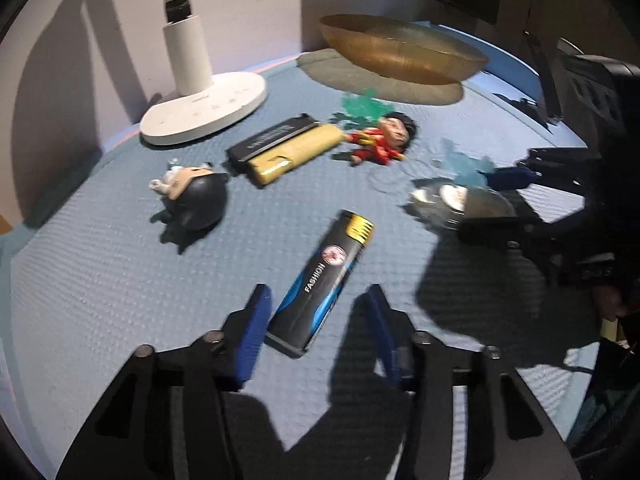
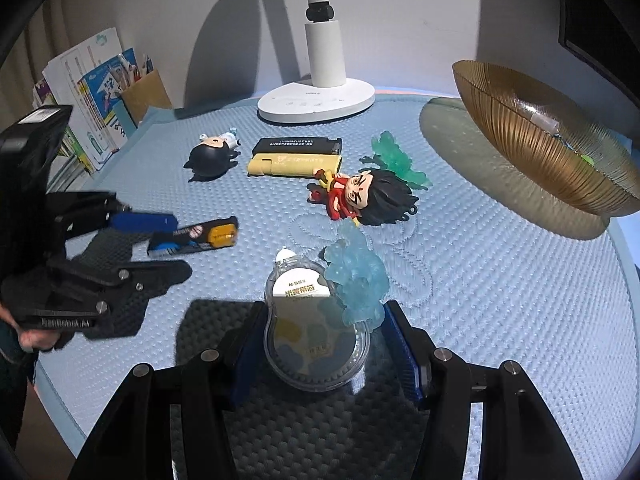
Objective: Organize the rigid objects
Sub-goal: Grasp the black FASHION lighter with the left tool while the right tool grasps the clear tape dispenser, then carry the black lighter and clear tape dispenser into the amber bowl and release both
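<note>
Black lighter (image 1: 320, 284) between left fingers (image 1: 256, 312), untouched, correction-tape case (image 2: 316, 332) clenched in right fingers (image 2: 400, 340)

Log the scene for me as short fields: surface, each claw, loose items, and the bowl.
surface: blue textured mat
left claw: straddles the black and blue lighter; a gap shows at the right finger, no grip confirmed
right claw: around the clear correction tape dispenser; pad contact unclear
loose items: black lighter beside yellow lighter; red figurine lying down; black-haired figurine; pale blue splash piece; green splash piece
bowl: gold ribbed bowl, at the far right in the right wrist view
lamp: white lamp base at the back
</note>
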A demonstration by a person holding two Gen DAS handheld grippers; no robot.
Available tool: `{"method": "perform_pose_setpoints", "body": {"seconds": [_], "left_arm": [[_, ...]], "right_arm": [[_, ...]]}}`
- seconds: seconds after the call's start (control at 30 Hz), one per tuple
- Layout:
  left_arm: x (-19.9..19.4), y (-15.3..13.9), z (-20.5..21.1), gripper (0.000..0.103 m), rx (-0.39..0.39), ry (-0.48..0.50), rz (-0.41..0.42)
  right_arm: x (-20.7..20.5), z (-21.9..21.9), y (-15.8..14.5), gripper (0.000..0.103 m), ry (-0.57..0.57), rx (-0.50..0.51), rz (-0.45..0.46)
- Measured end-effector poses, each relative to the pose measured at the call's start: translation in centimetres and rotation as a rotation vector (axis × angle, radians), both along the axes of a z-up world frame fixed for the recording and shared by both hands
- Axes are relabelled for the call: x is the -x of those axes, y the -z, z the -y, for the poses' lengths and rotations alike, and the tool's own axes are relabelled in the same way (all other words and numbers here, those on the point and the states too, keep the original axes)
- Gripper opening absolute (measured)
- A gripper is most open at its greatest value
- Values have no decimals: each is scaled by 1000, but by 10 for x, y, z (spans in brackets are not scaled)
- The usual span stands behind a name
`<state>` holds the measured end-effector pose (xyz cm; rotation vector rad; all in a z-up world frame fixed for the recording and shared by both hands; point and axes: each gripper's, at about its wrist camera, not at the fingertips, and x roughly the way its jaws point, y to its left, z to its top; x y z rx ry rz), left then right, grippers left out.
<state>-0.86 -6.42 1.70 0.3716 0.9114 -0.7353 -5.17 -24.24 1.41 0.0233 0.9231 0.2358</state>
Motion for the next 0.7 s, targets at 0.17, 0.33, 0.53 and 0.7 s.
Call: {"method": "perform_pose_setpoints", "body": {"seconds": [0.17,0.33,0.53,0.7], "left_arm": [[1,3,12,41,18,-79,18],[17,-3,18,20,21,-142,32],[55,-19,-11,20,114,-242,28],[77,-13,-29,20,147,-306,-6]], "right_arm": [[3,-3,0,57,8,14,1],[21,-1,-4,56,1,-24,4],[49,11,-3,57,4,-40,-25],[69,6,-3,68,-41,-37,-34]]}}
